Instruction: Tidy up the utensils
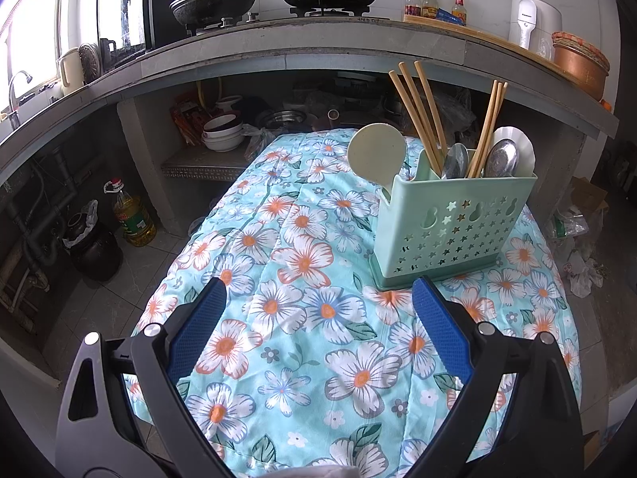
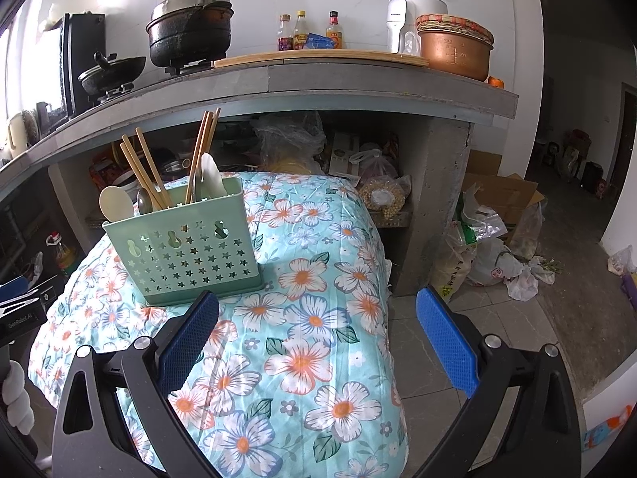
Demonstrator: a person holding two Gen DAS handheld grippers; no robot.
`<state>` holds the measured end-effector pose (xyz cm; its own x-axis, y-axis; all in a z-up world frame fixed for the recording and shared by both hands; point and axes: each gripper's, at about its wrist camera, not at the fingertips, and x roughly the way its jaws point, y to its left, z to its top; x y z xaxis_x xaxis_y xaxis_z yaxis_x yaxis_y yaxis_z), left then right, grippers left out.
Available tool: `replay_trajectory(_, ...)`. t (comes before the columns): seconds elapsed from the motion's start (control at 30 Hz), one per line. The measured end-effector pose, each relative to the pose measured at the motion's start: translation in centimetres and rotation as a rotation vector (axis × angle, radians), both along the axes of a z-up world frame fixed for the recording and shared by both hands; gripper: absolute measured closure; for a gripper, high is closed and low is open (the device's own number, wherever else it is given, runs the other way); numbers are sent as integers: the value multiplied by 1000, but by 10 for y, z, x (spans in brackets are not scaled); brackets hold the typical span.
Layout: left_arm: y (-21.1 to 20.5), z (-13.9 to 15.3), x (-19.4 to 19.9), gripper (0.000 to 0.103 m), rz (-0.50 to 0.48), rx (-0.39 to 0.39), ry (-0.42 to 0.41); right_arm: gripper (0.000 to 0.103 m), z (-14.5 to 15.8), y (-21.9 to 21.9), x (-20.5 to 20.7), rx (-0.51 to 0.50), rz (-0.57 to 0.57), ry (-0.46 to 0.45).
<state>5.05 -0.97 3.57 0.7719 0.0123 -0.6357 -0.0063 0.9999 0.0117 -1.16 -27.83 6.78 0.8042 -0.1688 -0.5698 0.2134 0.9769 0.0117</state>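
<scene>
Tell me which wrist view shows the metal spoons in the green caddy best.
The left wrist view: two metal spoons face the camera above the green caddy rim. In the right wrist view only one spoon bowl peeks out beside the chopsticks; the rest is hidden.

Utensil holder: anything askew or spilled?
Nothing spilled. The green utensil holder stands upright on the floral cloth, with chopsticks, metal spoons and cream spatula inside, merely leaning.
</scene>
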Motion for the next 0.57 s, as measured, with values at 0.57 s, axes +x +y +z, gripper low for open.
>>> replay_trajectory(0.57,-1,-2,0,12,-1,-4,3,6,0,0,0,1,0,1)
